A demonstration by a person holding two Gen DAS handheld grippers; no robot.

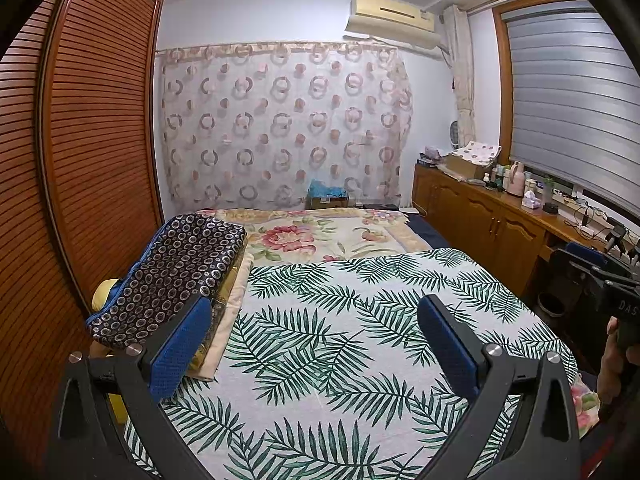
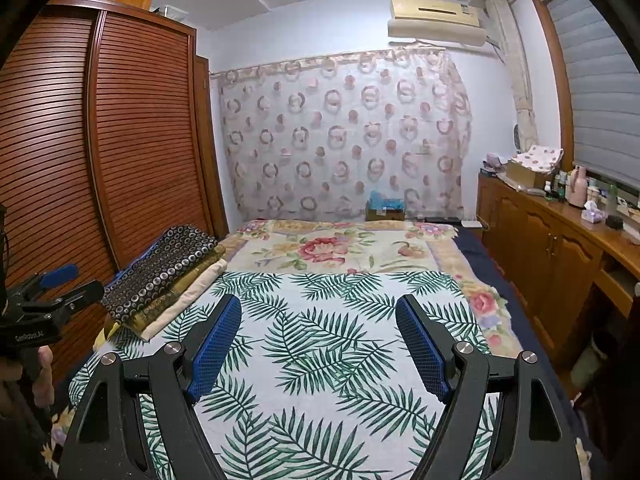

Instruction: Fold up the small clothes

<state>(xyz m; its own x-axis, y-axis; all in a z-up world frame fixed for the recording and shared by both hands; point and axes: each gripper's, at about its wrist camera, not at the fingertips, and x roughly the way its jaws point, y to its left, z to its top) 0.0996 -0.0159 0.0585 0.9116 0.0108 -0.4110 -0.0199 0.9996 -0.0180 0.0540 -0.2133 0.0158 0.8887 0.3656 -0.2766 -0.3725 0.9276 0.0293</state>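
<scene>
- Left hand-held gripper [image 1: 316, 312] spread wide, holding nothing, over the palm-leaf cloth [image 1: 360, 340].
- Right hand-held gripper [image 2: 320, 312] also wide, nothing held.
- Folded stack [image 2: 168, 272] at frame left.

1. Both views are evenly, softly lit from above, with a cool tint on the far wall.
2. Sheen streaks the louvred wardrobe [image 2: 132, 140] at left.
3. Fisheye bending curves straight edges (corners go black).
4. Focus is sharp; shadows are faint.

Both wrist views look forward along their fingers, low over the palm-print cloth [image 1: 340, 340], toward the curtained far wall. Left view sits further left; both share the folded stack [image 2: 168, 272].
</scene>
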